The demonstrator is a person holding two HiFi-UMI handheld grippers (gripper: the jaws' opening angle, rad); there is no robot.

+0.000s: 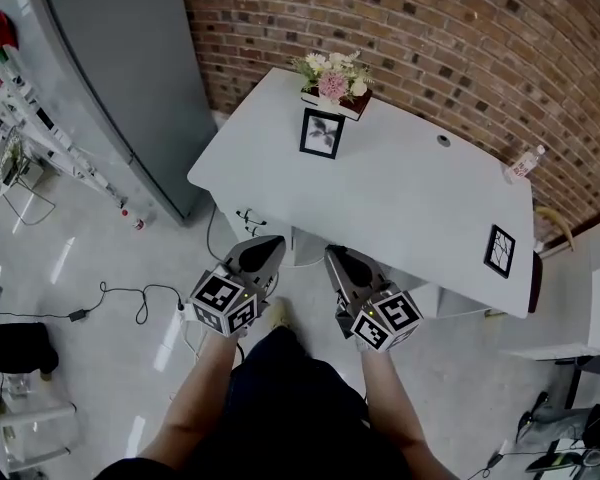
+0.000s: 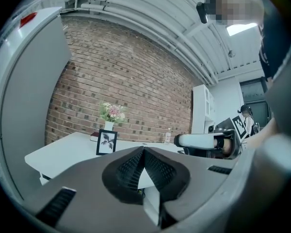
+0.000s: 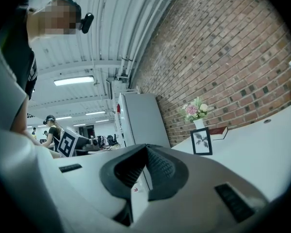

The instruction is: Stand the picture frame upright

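Left gripper [image 1: 276,239] and right gripper [image 1: 331,252] hover just short of the white surface's [image 1: 410,198] near edge, fingers together, holding nothing. One picture frame [image 1: 321,133] stands upright at the far corner beside flowers [image 1: 333,76]. A second picture frame [image 1: 500,250] by the right edge seems to lie flat and is probably left to do.

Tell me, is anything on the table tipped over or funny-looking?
Yes. One picture frame seems to lie flat near the right-hand end of the table, close to its edge. The other frame stands upright by the flowers.
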